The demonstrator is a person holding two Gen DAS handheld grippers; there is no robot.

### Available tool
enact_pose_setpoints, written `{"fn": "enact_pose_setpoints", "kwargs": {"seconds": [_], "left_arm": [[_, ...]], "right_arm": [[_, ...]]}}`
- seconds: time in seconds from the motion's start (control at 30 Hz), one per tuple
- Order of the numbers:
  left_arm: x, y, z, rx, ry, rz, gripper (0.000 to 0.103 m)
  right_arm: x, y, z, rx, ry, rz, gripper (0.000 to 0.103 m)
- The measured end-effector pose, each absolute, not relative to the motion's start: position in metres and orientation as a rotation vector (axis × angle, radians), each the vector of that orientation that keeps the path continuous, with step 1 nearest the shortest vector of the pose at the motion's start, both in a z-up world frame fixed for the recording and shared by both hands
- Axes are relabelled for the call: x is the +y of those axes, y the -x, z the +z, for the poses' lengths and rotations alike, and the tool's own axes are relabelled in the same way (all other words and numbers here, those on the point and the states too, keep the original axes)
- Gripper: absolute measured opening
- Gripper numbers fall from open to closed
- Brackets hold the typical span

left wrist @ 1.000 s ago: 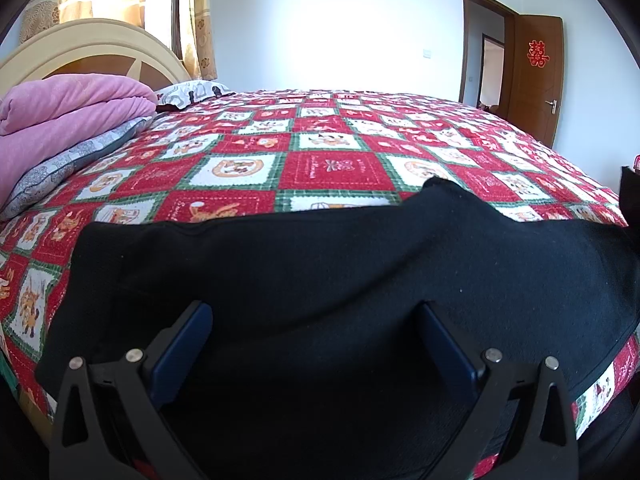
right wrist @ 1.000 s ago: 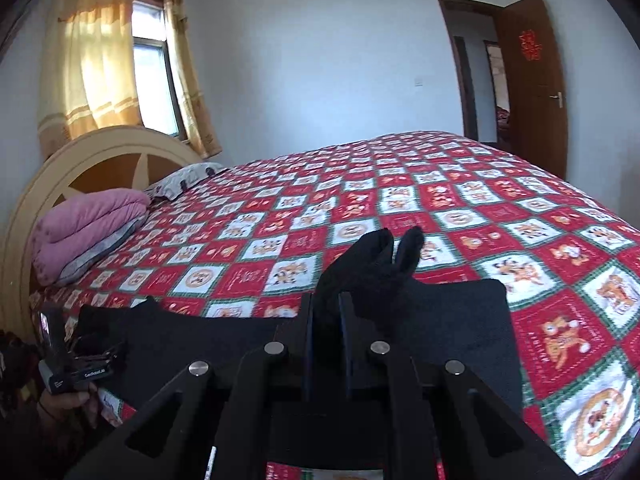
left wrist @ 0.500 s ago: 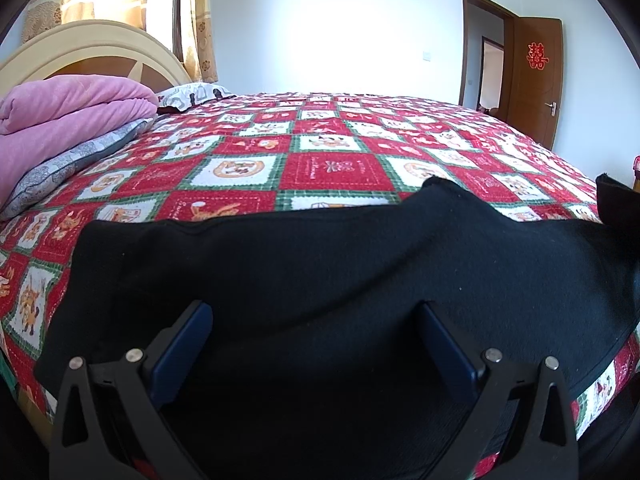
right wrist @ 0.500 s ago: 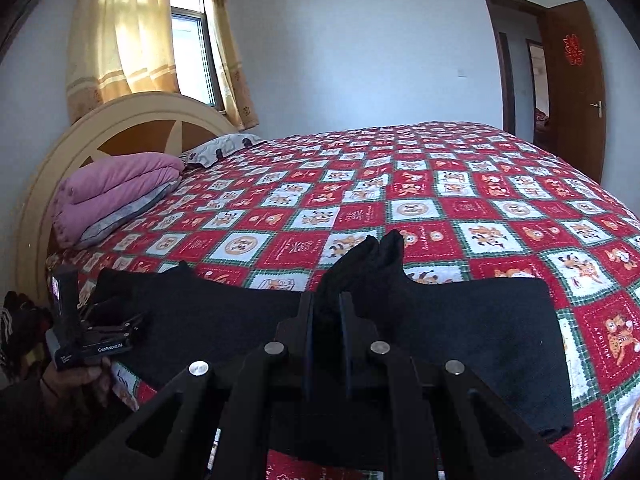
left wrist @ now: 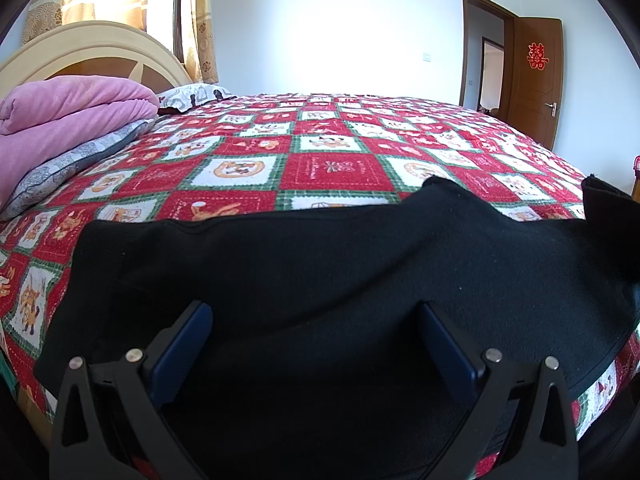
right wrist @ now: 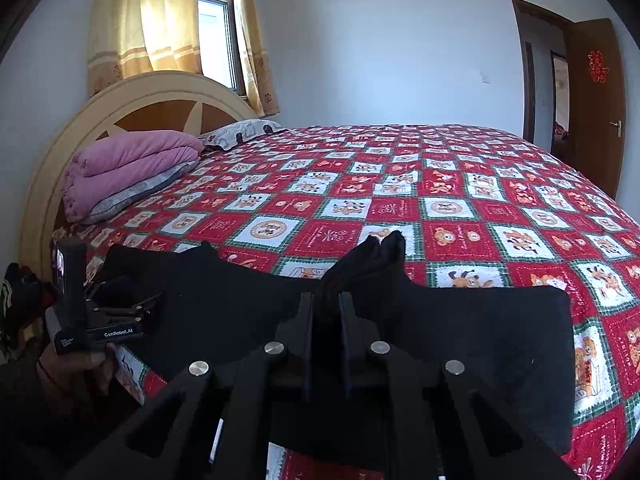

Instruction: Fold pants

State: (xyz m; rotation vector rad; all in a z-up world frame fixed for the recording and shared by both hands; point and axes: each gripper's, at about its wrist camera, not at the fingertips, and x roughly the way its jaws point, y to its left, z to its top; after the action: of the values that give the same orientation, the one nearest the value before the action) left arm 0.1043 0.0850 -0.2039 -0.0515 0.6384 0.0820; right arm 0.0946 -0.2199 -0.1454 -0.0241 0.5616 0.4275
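- The right tongs (right wrist: 326, 312) were clamped on a bunched end of the black pants (right wrist: 460, 328), raised at 12 o'clock from them.
- The left tongs (left wrist: 316, 340) stood apart over the pants, gripping nothing.
- The pants lay along the bed (right wrist: 400, 200)'s near edge.
- Risk: the thick bunch could slip free, skewing the fold.

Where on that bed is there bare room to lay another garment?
The quilt lies bare from the black pants to the far edge and door side. Crowded: the headboard side with the pink blanket and pillow, and the near edge under the pants.
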Motion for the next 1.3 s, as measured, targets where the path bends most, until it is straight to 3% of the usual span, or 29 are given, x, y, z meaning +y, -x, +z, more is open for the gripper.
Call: {"fn": "enact_pose_setpoints", "kwargs": {"seconds": [0.83, 1.13, 1.3], "left_arm": [[0.093, -0.103, -0.200, 0.636, 0.069, 0.098, 0.103], [0.158, -0.102, -0.177, 0.619, 0.068, 0.278, 0.103], [0.211, -0.103, -0.184, 0.657, 0.190, 0.317, 0.103]], "right_arm": [[-0.136, -0.086, -0.210, 0.650, 0.411, 0.460, 0.012], [-0.119, -0.074, -0.219, 0.578, 0.601, 0.420, 0.015], [-0.126, -0.076, -0.216, 0.572, 0.569, 0.439, 0.018]]}}
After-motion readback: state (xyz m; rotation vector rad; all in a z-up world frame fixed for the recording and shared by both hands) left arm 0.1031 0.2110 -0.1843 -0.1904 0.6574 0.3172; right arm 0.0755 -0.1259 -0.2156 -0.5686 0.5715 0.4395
